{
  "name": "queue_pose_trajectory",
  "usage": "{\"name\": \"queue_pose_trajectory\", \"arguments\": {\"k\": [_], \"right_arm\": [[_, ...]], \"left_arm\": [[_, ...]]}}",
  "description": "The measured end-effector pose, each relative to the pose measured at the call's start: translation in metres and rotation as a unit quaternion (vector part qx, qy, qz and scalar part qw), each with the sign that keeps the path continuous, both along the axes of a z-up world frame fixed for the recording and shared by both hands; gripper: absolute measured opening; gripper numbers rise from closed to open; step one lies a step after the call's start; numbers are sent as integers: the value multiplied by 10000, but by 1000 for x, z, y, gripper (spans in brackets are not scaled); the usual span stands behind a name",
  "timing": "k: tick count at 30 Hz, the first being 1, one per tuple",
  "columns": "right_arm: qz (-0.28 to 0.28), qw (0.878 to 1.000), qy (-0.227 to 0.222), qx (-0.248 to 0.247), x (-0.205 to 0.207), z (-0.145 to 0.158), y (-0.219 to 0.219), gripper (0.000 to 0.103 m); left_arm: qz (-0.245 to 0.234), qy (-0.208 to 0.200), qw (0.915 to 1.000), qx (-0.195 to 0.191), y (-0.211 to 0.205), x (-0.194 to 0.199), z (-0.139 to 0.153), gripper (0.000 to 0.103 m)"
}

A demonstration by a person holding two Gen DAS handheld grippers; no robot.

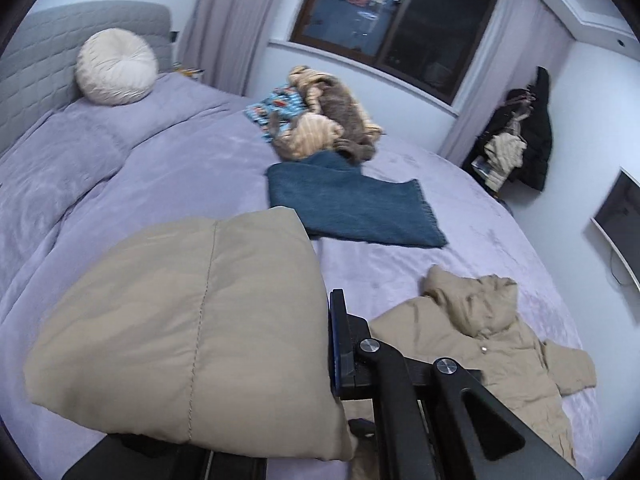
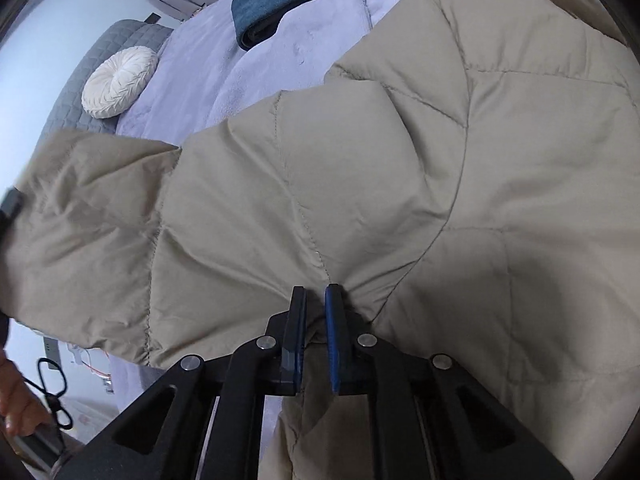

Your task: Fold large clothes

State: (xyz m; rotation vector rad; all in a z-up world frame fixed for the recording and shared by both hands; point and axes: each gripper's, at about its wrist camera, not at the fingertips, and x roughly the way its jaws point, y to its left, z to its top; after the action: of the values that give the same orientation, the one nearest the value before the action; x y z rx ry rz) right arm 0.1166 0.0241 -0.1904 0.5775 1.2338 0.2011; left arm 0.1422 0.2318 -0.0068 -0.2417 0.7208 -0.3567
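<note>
Right gripper: black linkage, 2 blue-padded fingers drawn close together, a fold of the beige quilted puffer coat pinched between them.
Left gripper: 1 blue-padded finger visible, pressed against the coat's puffy sleeve end; the opposite finger is hidden behind the fabric; jaws closed on the coat.
Coat: held off the bed at the sleeve end in the left wrist view, its hood and body lying on the lavender bedspread at lower right.
Teal blanket: folded, mid-bed, just beyond the sleeve.
Tan and brown plush bundle: behind the blanket, touching it.
Round cream cushion: leaning on the grey quilted headboard.
Dark window: far wall.
Hanging dark jacket: right wall.
</note>
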Motion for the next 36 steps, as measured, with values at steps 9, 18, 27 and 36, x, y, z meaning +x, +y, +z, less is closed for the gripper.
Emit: {"name": "queue_pose_trajectory", "arguments": {"k": [9,18,27,36], "right_arm": [[-292,9986,-271,341,-58,49,-89,11],[-1236,9910,-159,-497,-152,71,-239,11],[-1348,9902,-189,-318,-167,61,-271,11],[-1212,9894,-297,-742,-165,80,-273,13]], "left_arm": [[-1569,-196,9872,195,-190,-19,17,9],[-2081,564,9608,1743,-339,-43,-98,10],[-1998,284,9537,2229,-353,-74,-123,103],[-1841,110,9666,1780,-286,-72,-70,103]]}}
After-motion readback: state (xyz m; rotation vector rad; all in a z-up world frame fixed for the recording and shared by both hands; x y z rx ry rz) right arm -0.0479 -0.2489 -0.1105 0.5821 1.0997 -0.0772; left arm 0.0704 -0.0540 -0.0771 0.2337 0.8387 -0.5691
